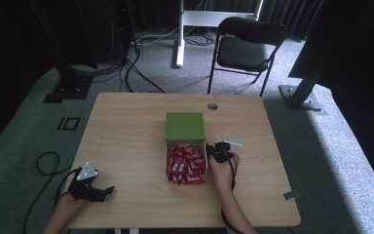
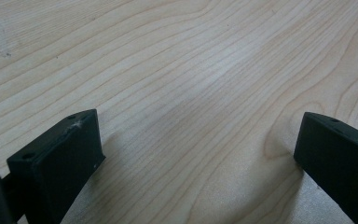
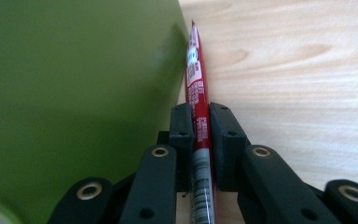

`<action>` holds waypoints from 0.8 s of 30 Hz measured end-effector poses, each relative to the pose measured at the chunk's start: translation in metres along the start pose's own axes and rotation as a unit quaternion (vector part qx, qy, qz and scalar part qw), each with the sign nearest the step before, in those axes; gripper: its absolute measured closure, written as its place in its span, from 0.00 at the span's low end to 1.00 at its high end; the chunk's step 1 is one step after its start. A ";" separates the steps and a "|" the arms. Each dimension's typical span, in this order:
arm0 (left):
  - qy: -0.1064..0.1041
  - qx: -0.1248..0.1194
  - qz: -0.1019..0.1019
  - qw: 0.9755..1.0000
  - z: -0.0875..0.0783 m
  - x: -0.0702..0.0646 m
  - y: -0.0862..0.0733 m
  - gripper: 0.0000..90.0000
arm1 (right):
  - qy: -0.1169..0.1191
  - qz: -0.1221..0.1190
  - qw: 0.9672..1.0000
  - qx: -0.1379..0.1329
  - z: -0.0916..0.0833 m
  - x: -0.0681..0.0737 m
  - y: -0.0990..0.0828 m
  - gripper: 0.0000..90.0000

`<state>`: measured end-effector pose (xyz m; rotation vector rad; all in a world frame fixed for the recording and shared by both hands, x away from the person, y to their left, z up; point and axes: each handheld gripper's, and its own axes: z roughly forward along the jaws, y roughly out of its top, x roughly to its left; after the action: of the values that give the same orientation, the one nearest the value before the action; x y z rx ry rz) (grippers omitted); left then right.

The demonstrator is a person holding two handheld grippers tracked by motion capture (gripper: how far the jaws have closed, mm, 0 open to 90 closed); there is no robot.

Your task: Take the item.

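Grey carpet is surrounding the wooden counter (image 1: pixel 126 126), which is carrying a green box (image 1: pixel 185 126) with red packets (image 1: pixel 186 165) heaped at its near side. I am holding the right gripper (image 1: pixel 217 148) just right of the box; its jaws are clamping one red packet (image 3: pixel 197 88) edge-on, close against the box wall. I am resting the left gripper (image 1: pixel 100 191) well left of the box, jaws standing wide apart over bare wood.
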<state>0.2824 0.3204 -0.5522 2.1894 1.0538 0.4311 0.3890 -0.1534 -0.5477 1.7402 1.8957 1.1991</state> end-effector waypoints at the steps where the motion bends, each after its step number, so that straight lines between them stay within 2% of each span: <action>1: 0.000 0.000 0.000 1.000 0.000 0.000 0.000 0.02 | 0.000 0.000 1.000 0.000 0.000 0.000 0.000 0.89; 3: 0.000 0.000 0.000 1.000 0.000 0.000 0.000 0.02 | 0.008 0.000 1.000 0.011 0.003 0.000 -0.002 0.83; 5: 0.001 0.000 0.001 1.000 0.000 0.000 0.000 0.02 | 0.005 -0.013 1.000 0.015 0.002 0.000 -0.002 0.76; 8: 0.001 0.000 0.001 1.000 0.000 0.000 0.000 0.02 | 0.007 -0.026 1.000 0.008 -0.002 -0.002 0.000 0.66; 9: 0.001 0.001 0.001 1.000 0.000 0.000 0.000 0.02 | 0.007 -0.026 1.000 0.008 -0.002 -0.002 0.000 0.66; 11: 0.001 0.001 0.001 1.000 0.000 0.000 0.000 0.02 | 0.010 -0.041 0.999 -0.001 -0.008 -0.005 0.003 0.56; 15: 0.001 0.001 0.002 1.000 0.000 0.000 0.000 0.02 | 0.023 -0.070 0.997 -0.009 -0.015 -0.012 0.006 0.45; 17: 0.001 0.001 0.002 1.000 0.000 0.000 0.000 0.02 | 0.022 -0.074 0.997 -0.003 -0.019 -0.016 0.007 0.43; 22: 0.001 0.001 0.002 1.000 0.000 0.000 0.000 0.02 | 0.026 -0.075 0.997 -0.013 -0.026 -0.024 0.008 0.37; 23: 0.001 0.001 0.002 1.000 0.000 0.000 0.000 0.02 | 0.027 -0.072 0.997 -0.025 -0.030 -0.028 0.009 0.31; 24: 0.001 0.001 0.002 1.000 0.000 0.000 0.000 0.02 | 0.028 -0.072 0.997 -0.026 -0.032 -0.030 0.009 0.31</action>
<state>0.2822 0.3200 -0.5523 2.1933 1.0529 0.4343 0.3795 -0.1939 -0.5312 1.5292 1.9660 1.2443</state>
